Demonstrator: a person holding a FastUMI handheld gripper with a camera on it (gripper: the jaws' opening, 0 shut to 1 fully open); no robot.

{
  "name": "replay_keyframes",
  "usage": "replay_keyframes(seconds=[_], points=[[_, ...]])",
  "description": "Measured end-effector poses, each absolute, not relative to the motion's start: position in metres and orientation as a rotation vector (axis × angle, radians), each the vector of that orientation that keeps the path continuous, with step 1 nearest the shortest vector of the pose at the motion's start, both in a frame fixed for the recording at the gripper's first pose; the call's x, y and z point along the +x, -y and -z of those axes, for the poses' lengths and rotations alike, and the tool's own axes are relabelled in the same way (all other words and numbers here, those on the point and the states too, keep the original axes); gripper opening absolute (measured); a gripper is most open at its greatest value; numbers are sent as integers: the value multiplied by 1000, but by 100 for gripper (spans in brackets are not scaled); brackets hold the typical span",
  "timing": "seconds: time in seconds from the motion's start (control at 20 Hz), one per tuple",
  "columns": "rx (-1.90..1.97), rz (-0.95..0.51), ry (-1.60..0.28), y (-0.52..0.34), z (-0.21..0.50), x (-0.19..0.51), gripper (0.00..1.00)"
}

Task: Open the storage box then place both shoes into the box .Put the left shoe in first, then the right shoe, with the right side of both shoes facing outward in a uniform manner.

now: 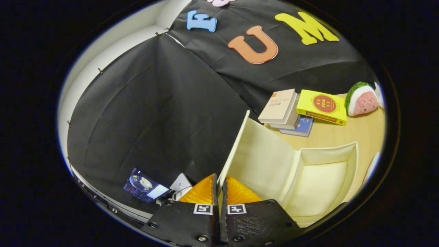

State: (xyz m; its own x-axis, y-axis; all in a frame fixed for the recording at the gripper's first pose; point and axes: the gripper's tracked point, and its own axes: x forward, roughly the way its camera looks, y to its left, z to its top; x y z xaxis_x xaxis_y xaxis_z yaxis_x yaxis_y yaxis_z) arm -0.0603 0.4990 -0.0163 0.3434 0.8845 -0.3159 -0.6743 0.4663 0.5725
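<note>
Claw (219, 187) nearly closed, both fingers pressed on the thin lower edge of the storage box lid (236, 144), which runs up and away from the fingertips toward 1 o'clock; lid stands raised, close to upright, its pale inner face turned toward 3 o'clock; storage box (325, 151) lies open just beyond the fingers at about 2 to 3 o'clock, cream walls and pale floor bare, nothing inside as far as the visible part shows; judgement: opening step is in hand and largely accomplished, lid up but not yet released, so whether it will stay open unaided cannot be told; remaining: left shoe in first, then right shoe, right sides facing outward; neither step started; a pale curved edge (372, 168) beside the box at 3 o'clock is too cut off to identify; on the bench (346, 135) past the box, at 1 to 2 o'clock, a stack of books (284, 109), a yellow book (322, 106) leaning on them, and a watermelon-slice toy (363, 98); a small lit screen (145, 185) near the fingers at 9 o'clock.
</note>
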Motion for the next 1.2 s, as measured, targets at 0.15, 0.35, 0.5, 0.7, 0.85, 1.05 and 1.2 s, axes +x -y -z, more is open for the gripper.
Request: replay_keyframes(seconds=[0.15, 0.35, 0.5, 0.7, 0.85, 1.05, 1.2], points=[[354, -1042, -655, -519, 20, -57, 1], [263, -1036, -587, -536, 17, -48, 15], [210, -1022, -506, -528, 6, -47, 52], [211, -970, -445, -498, -1, -37, 83], [202, -886, -380, -451, -4, -22, 89], [165, -751, -282, -364, -7, -4, 92], [158, -621, -237, -287, -2, 11, 92]])
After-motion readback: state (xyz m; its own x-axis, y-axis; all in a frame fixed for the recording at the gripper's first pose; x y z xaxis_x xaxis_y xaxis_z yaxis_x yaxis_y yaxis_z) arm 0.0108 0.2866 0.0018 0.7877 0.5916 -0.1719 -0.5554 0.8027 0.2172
